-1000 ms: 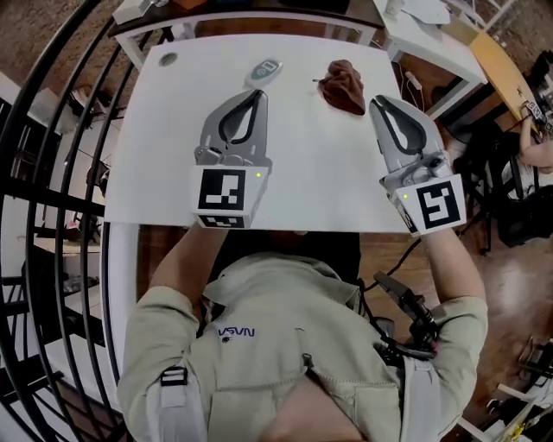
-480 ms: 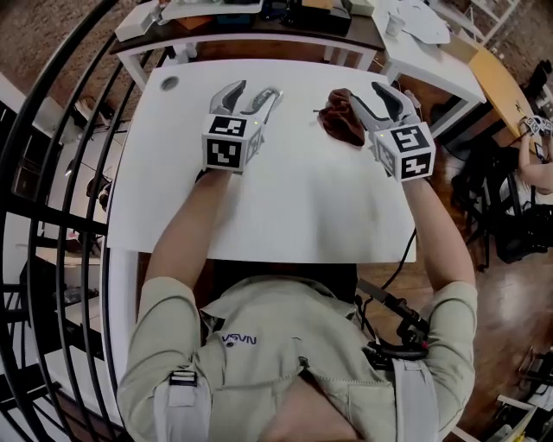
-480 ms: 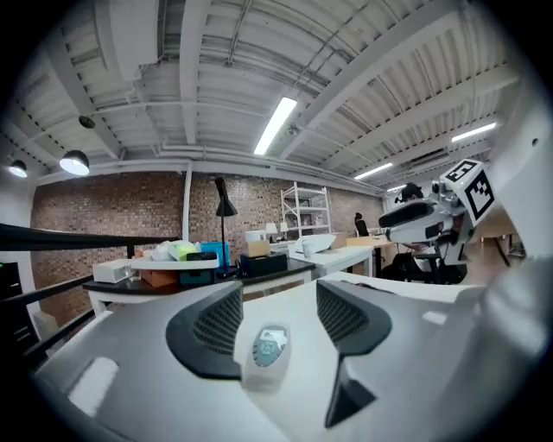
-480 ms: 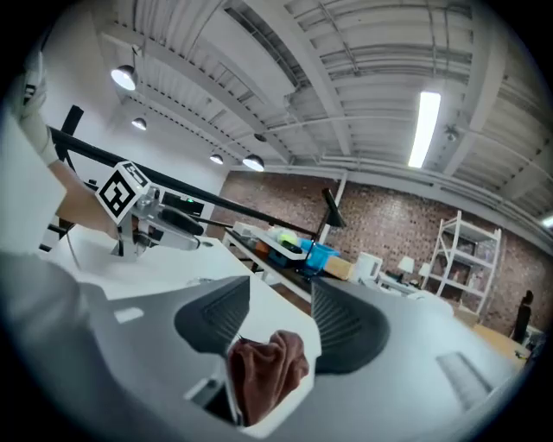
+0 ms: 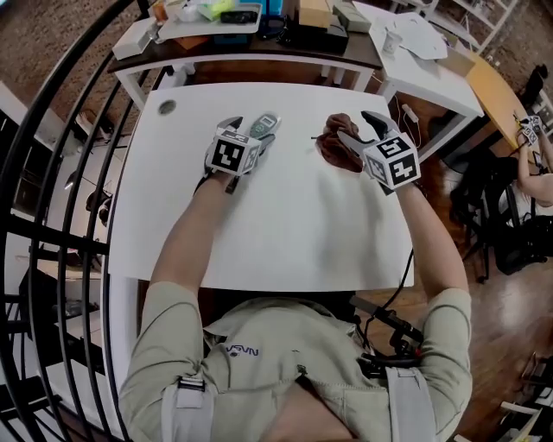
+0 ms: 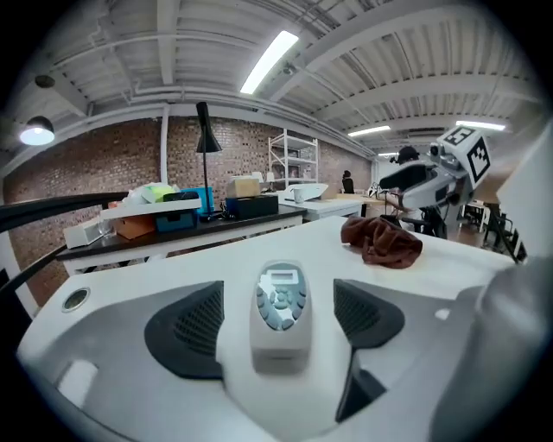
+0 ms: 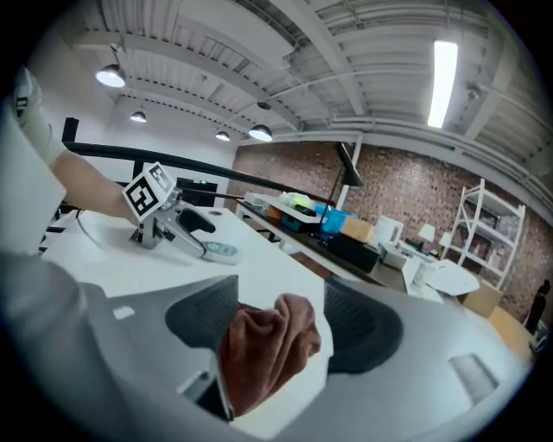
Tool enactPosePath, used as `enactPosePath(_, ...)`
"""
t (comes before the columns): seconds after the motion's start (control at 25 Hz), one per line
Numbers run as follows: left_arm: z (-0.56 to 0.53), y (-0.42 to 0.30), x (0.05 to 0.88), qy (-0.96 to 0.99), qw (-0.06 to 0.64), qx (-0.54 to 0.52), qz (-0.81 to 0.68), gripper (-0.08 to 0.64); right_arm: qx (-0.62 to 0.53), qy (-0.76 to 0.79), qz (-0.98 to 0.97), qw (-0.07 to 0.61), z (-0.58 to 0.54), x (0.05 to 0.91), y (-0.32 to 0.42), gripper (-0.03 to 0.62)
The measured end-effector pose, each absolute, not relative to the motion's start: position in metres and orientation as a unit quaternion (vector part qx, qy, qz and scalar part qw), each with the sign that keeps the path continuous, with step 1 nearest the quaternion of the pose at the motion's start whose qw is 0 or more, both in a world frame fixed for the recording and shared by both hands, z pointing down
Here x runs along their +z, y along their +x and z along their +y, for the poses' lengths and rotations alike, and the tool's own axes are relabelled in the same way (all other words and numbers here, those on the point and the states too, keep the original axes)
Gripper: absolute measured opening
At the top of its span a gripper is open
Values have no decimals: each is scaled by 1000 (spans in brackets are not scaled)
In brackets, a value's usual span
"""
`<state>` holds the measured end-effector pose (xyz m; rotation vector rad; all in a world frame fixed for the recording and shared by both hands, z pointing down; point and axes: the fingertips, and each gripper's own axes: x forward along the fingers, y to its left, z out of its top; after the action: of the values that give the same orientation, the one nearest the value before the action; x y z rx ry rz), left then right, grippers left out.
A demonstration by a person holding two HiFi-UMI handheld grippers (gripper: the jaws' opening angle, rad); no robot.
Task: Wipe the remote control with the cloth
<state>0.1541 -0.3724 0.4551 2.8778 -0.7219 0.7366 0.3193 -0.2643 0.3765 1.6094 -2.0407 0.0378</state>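
A small grey remote control (image 5: 265, 125) lies near the far edge of the white table (image 5: 285, 224). My left gripper (image 5: 251, 129) straddles it and its jaws are opening. In the left gripper view the remote (image 6: 281, 300) lies between the dark pads (image 6: 186, 330) with a gap on each side. To its right sits a crumpled brown cloth (image 5: 333, 142). My right gripper (image 5: 354, 131) is around the cloth, jaws opening. In the right gripper view the cloth (image 7: 268, 345) bunches between the jaws, close to the left pad (image 7: 203, 321); the pads do not squeeze it.
A round grey grommet (image 5: 167, 107) is set in the table's far left corner. Behind the table stands a dark side table (image 5: 251, 26) loaded with boxes. A black railing (image 5: 52, 173) runs along the left. A second white table (image 5: 423, 52) is at the far right.
Both grippers have gone forward and down from the near table edge to the far side. Their jaws went from shut to apart, the left around the remote, the right around the cloth.
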Motion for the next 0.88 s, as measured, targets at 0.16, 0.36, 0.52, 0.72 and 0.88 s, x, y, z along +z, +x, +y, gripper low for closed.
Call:
enactPosePath(0.16,-377,159,462,934,66,268,-226,373,46,587,-761,270,-267,392,327,316)
enactPosePath(0.36,-379,159,474,911,67,340,-224,382,71,567,-772,277,-269,409,326,318)
enactPosePath(0.52,-379,161,475,909,77,347,-217,315,102,547,-782,280,-272,425,325,351)
enactPosePath(0.72,-378,162,472,910,69,344,-220,275,131,523,-785,306,-274,447,325,370)
enactPosePath(0.88,-378,161,470,911,44,333,-239,275,156,526,-774,315,-274,466,332,368)
